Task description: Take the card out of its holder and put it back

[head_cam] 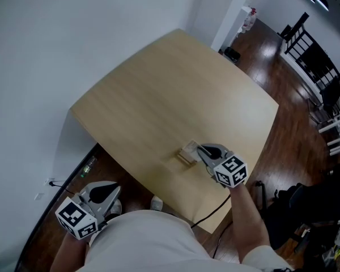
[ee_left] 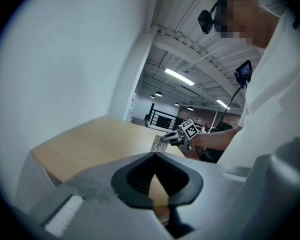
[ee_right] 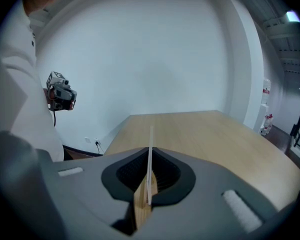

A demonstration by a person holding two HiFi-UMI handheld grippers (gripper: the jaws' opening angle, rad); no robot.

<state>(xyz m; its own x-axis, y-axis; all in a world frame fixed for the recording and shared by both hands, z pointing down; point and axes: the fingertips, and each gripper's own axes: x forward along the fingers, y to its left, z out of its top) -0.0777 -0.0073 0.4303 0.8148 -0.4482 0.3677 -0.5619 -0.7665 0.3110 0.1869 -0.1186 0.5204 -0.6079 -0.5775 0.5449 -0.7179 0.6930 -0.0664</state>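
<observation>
The card [ee_right: 150,134] looks thin, light and a little bendy, likely to bow or slip, so its free edge clear of the slot is the place to pinch. The right gripper [ee_right: 150,153] is clamped on it edge-on at the wooden holder [ee_right: 141,209] near the desk's [ee_right: 205,134] front edge. The left gripper [ee_left: 154,155] hangs off the desk, jaws together and empty.

The room is bright with soft light. Long lamps [ee_left: 179,77] glow up high in the left gripper view. The counter [head_cam: 175,95] drops a grey shadow below its left edge. Every view bends at the edges. Both gripper views have dark corners, and the close fingers [ee_left: 132,179] look blurry.
</observation>
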